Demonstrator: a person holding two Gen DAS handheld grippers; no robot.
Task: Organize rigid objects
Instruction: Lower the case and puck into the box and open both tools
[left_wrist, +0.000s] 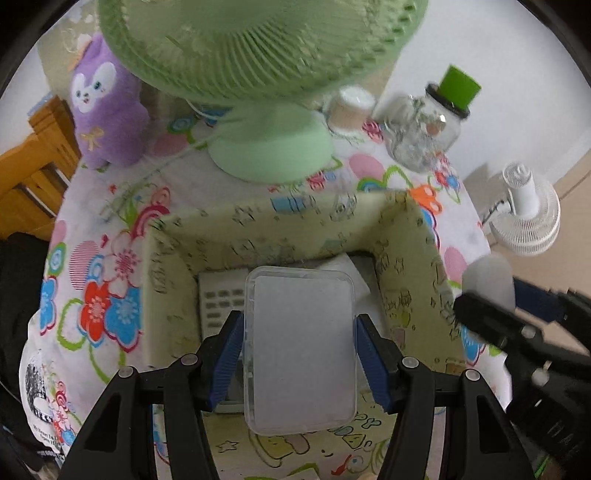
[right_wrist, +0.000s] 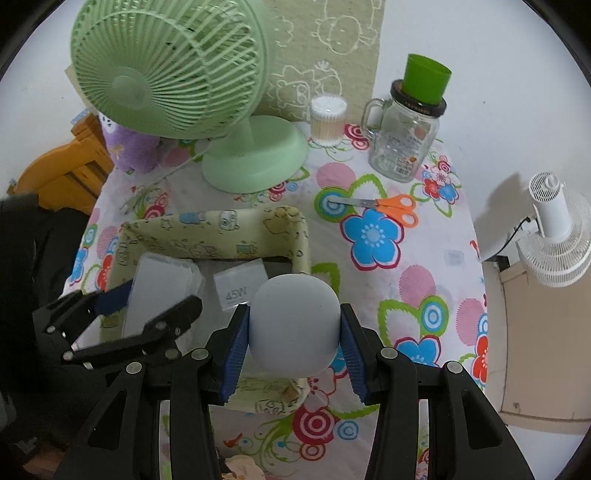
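My left gripper (left_wrist: 300, 343) is shut on a clear plastic case (left_wrist: 301, 347) and holds it over the open yellow fabric box (left_wrist: 258, 225). Inside the box lie a white remote (left_wrist: 219, 299) and a white "45W" charger box (right_wrist: 240, 282). My right gripper (right_wrist: 293, 332) is shut on a rounded pale grey object (right_wrist: 294, 325) and holds it above the box's right wall (right_wrist: 301, 240). The left gripper (right_wrist: 122, 321) with the case (right_wrist: 162, 291) shows at the left of the right wrist view. The right gripper with the grey object (left_wrist: 487, 280) shows at the right of the left wrist view.
On the floral tablecloth (right_wrist: 406, 280) stand a green fan (right_wrist: 173, 77), a purple plush toy (left_wrist: 103, 107), a cotton swab jar (right_wrist: 327, 120), and a glass mug (right_wrist: 404, 144) topped by a green cup. Orange scissors (right_wrist: 384, 206) lie right of the box. A white fan (right_wrist: 557, 236) stands beyond the table's right edge.
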